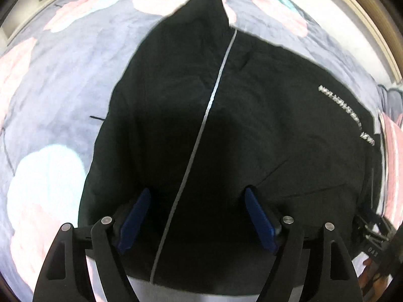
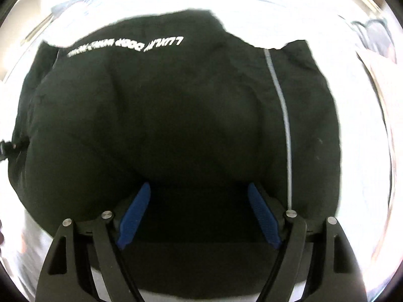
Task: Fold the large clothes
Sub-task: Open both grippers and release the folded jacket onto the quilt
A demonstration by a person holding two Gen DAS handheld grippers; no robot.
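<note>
Blue pads sit nearest you in both views, and both pairs stand wide apart with nothing between them. Your left gripper [image 1: 197, 216] hangs over the near hem of the black jacket [image 1: 226, 125]; your right gripper [image 2: 200, 214] does the same from the other side.

The jacket lies spread on the floral bedspread [image 1: 63, 80], hem near, collar end far. In the left view a pale zipper line [image 1: 204, 120] runs from the near hem up to the far peak; white lettering [image 1: 347, 110] crosses the right chest. In the right view the lettering [image 2: 126, 45] reads upside down along the far edge.

Handling, as a judgement: soft shell cloth, puffy, likely light but bulky, and a bit slick. Expect it to billow and slide, not to crease sharply. Take it at a hem corner or along a side seam, biting through both layers; avoid the zipper, which may resist the bend.

Edges: the jacket's left edge is plain against the bedspread in the left view. The right edge runs close to a pink striped item [image 1: 393, 156], and other gear shows at the near right corner. Open bedspread lies to the left and far; the right view is washed out beyond the cloth, so room there cannot be judged.
</note>
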